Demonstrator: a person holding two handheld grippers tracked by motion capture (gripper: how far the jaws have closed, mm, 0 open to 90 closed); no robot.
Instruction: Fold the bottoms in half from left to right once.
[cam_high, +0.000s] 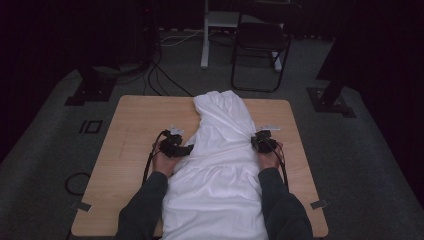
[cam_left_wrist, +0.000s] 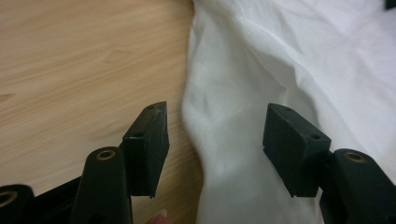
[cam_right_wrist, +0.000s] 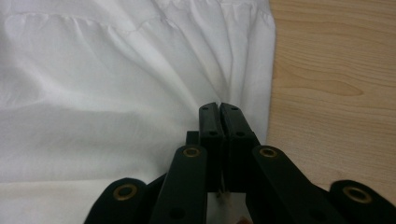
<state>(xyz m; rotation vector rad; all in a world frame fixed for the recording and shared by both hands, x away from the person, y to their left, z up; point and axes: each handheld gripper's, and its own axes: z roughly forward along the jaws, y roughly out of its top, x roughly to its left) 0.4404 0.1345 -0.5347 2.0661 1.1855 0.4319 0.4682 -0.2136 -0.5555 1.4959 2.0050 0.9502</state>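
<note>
1. Well, we see no containers on the counter (cam_high: 130, 130); it bears one white garment (cam_high: 220, 165) lying lengthwise down its middle, from the far edge to the near edge, where it spills over between our forearms.
2. We hold the left gripper (cam_high: 186, 149) at the garment's left edge, about midway along it. Its fingers (cam_left_wrist: 147, 140) are released and spread wide, one over bare wood and the other over cloth, with the garment's edge between them but not pinched.
3. We hold the right gripper (cam_high: 256, 141) at the garment's right edge, level with the left one. Its fingers (cam_right_wrist: 210, 123) are clenched together, and gathers in the white cloth run in to their tips; the fabric appears pinched there.
4. Around the counter: grey carpet, a black folding chair (cam_high: 260, 45) at the far side, cables (cam_high: 165, 82) on the floor, and dark stand bases at far left and far right. None of these touches the garment.
</note>
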